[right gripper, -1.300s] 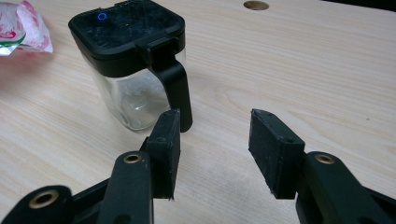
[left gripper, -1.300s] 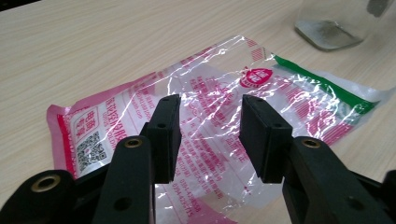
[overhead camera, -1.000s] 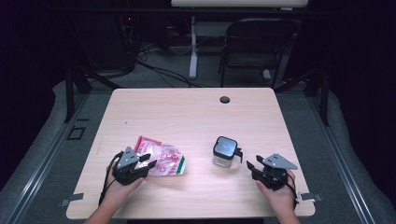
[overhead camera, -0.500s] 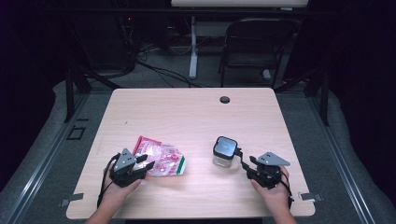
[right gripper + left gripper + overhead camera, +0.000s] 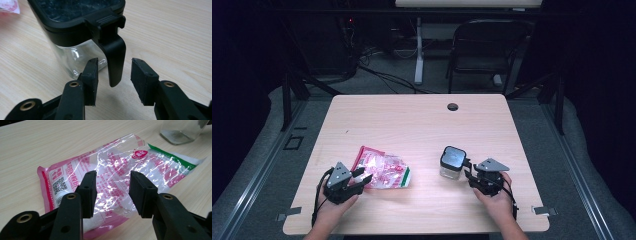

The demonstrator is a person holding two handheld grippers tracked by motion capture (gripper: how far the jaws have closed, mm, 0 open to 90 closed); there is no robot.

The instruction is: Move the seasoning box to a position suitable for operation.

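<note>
Both grippers sat low in the high view, each held in one of the person's hands at the near edge of the wooden table point(image 5: 412, 120). At lower left of that frame the left gripper point(image 5: 360, 179) pointed at a clear plastic pouch point(image 5: 384, 171) printed in pink and red, with a green strip at its right end. Its jaws had just been opening; in the left gripper view the left gripper point(image 5: 112, 192) stood parted just over the pouch point(image 5: 120, 167), the pads not pressing on it. The pouch lay flat and crinkled on the tabletop, glare across its film. A QR code, a small round red seal and lines of pink characters showed on it, too small and shiny to be read.

At lower right of the high view the right gripper point(image 5: 468, 169) reached a square glass jar point(image 5: 452, 162) with a black lid, standing upright. Its jaws had just been closing. In the right gripper view the right gripper point(image 5: 113, 75) stood apart on either side of the lid's black latch tab point(image 5: 114, 60), which hung down the jar's side, with gaps visible on both sides. The jar point(image 5: 75, 55) filled the upper left of that frame, its lid scuffed.

Pouch and jar lay well apart, and a dark round grommet point(image 5: 453, 106) sat near the table's far edge.
</note>
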